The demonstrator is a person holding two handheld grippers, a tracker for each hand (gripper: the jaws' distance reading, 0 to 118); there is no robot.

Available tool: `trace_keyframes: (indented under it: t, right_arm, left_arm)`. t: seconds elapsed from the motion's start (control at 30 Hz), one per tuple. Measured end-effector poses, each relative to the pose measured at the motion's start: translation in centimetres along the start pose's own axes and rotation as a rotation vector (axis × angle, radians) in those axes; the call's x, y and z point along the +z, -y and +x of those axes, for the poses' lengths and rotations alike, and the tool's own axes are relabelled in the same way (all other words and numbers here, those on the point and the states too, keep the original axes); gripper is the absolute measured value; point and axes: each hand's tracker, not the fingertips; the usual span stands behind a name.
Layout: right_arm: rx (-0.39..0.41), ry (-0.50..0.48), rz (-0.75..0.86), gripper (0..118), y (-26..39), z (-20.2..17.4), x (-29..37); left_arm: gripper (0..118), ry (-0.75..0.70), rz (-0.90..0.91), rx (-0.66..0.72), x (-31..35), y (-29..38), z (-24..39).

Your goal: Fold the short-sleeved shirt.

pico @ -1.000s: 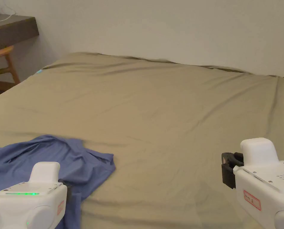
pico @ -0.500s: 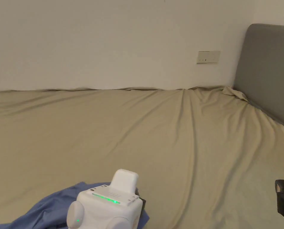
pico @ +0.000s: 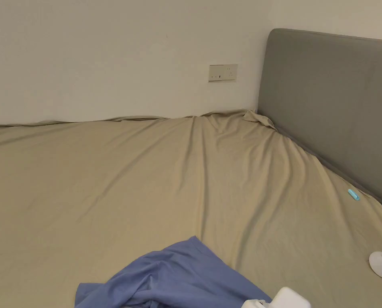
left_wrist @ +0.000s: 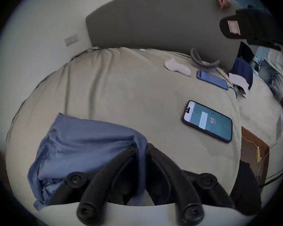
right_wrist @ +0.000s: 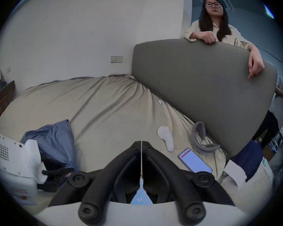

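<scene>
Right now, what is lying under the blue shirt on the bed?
The blue shirt lies crumpled on the beige bedsheet, and that sheet shows all around it. The left tool is shut on its edge. Anything beneath the bunched cloth is covered.

Shirt (left_wrist: 82, 141) is thin blue woven cloth, matt, soft, heavily creased. Bed sheet (pico: 146, 180) is beige cloth, matt, smooth weave with long wrinkles. Headboard (pico: 338, 100) is grey upholstery, matt, fine even texture. My left claw (left_wrist: 141, 149) has matt black plastic jaws, slightly rubbery look; its housing (right_wrist: 11, 161) is smooth white plastic with a faint sheen. My right claw (right_wrist: 141, 145) has the same black matt plastic. Phone (left_wrist: 207, 121) has a glossy glass face. Sock (left_wrist: 176, 67) is white knit, fuzzy. Wall (pico: 106, 52) is flat matt paint.
</scene>
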Motion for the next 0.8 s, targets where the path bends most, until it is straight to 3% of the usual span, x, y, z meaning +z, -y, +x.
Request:
trace_keyframes:
  t: [0.1, 0.13, 0.2, 0.27, 0.43, 0.5, 0.57, 0.6, 0.63, 0.67, 0.8]
  right_arm:
    - [-0.001, -0.002, -0.012, 4, 0.5, 0.0, -0.2]
    - [-0.001, -0.002, -0.015, 4, 0.6, -0.1, -0.4]
    - [-0.003, -0.010, -0.020, 4, 0.7, -0.3, -0.5]
    - [-0.005, -0.020, -0.024, 4, 0.6, -0.7, -0.6]
    - [0.012, -0.069, -0.003, 4, -0.1, -2.6, 0.2]
    - [0.024, -0.094, 0.009, 4, -0.3, -3.6, 0.7]
    - [0.026, -0.126, 0.022, 4, -0.6, -4.8, 1.5]
    - [0.030, -0.144, 0.026, 4, -0.6, -5.5, 1.9]
    - [0.035, -0.161, 0.036, 4, -0.6, -6.2, 2.3]
    - [0.041, -0.169, 0.041, 4, -0.5, -6.7, 2.7]
    - [0.072, -0.218, 0.054, 4, 0.0, -9.3, 3.9]
  left_arm:
    - [7, 0.019, -0.012, 0.049, -0.6, 0.8, -0.7]
    - [21, 0.057, -0.017, 0.096, -0.6, 0.9, -1.2]
    - [82, 0.130, -0.031, 0.198, -0.1, 1.2, -2.5]
    - [85, 0.158, -0.021, 0.272, 1.4, 1.8, -3.5]
    - [85, 0.042, 0.053, 0.292, 10.5, 4.7, -7.8]
    - [85, -0.033, 0.096, 0.358, 15.7, 7.0, -10.0]
    - [80, -0.147, 0.156, 0.411, 21.3, 10.1, -11.7]
    - [67, -0.239, 0.197, 0.443, 24.3, 12.3, -12.2]
    - [25, -0.351, 0.220, 0.496, 26.8, 14.6, -12.7]
    - [1, -0.456, 0.219, 0.558, 28.8, 16.5, -12.9]
    - [1, -0.553, 0.185, 0.759, 34.6, 23.2, -13.7]
